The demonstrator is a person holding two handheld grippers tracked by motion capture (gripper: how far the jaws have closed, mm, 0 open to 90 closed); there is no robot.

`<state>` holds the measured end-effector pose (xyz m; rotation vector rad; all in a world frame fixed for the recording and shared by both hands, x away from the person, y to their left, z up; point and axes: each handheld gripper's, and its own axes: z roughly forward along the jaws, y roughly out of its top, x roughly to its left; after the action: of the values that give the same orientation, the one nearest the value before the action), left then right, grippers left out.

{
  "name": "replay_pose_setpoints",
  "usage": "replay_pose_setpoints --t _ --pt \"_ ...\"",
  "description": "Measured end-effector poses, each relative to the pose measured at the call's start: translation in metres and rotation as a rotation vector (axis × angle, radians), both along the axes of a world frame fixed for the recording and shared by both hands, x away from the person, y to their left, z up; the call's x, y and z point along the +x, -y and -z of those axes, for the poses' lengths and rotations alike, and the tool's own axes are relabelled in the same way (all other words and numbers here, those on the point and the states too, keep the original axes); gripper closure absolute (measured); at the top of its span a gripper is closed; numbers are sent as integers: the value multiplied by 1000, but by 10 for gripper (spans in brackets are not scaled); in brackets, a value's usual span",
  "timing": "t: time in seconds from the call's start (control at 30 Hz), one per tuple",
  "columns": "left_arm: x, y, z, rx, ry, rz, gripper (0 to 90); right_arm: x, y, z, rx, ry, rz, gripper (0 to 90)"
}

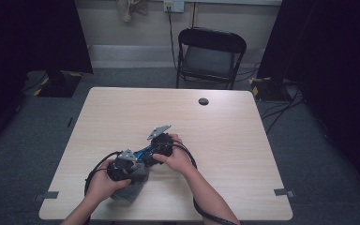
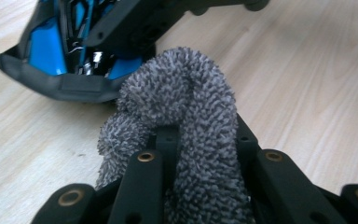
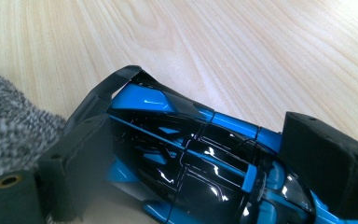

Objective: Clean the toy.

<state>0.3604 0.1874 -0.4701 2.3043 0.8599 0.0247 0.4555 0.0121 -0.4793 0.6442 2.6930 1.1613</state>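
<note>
High view shows, at lower centre of the frame, my right gripper (image 1: 155, 149) clamped across the glossy blue-and-black toy car (image 1: 146, 152), and my left gripper (image 1: 124, 165) pinching the fuzzy grey cloth (image 1: 132, 187). I judge the wiping has barely begun: the cloth sits at the car's tail.

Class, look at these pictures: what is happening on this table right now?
A person at a light wooden table holds a two-jaw gripper in each hand. The right gripper is clamped across a glossy blue and black toy car. The left gripper grips a fuzzy grey cloth, bunched right against one end of the car, apparently to wipe it.
</note>
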Motion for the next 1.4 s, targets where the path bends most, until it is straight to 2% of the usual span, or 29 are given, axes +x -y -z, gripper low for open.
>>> replay_pose_setpoints --t 0.17,0.2,0.3,0.47,0.63,0.73,0.9,1.13,1.27,1.4 --pt "-3 8 0 -23 13 37 718 -1 0 0 2 -1 2 97" --pt "-3 11 -1 -28 4 48 718 0 0 0 2 2 1 97" --pt "-4 17 -5 -21 15 71 718 -1 0 0 2 1 3 97" --pt "-3 10 -14 -18 28 61 720 -1 0 1 6 3 2 97" --pt "0 -10 -19 -22 38 9 721 -1 0 1 7 1 3 97" --pt "3 -24 -24 -35 55 -30 721 -1 0 0 6 0 5 97" --pt "9 -47 -27 -30 94 -107 719 -1 0 0 5 1 5 97" --pt "24 -69 -21 -41 86 -216 720 -1 0 0 5 1 3 97" --pt "32 -77 -16 -20 101 -268 720 -1 0 0 4 2 3 97" --pt "38 -75 -11 61 131 -299 719 -1 0 1 6 1 3 97"
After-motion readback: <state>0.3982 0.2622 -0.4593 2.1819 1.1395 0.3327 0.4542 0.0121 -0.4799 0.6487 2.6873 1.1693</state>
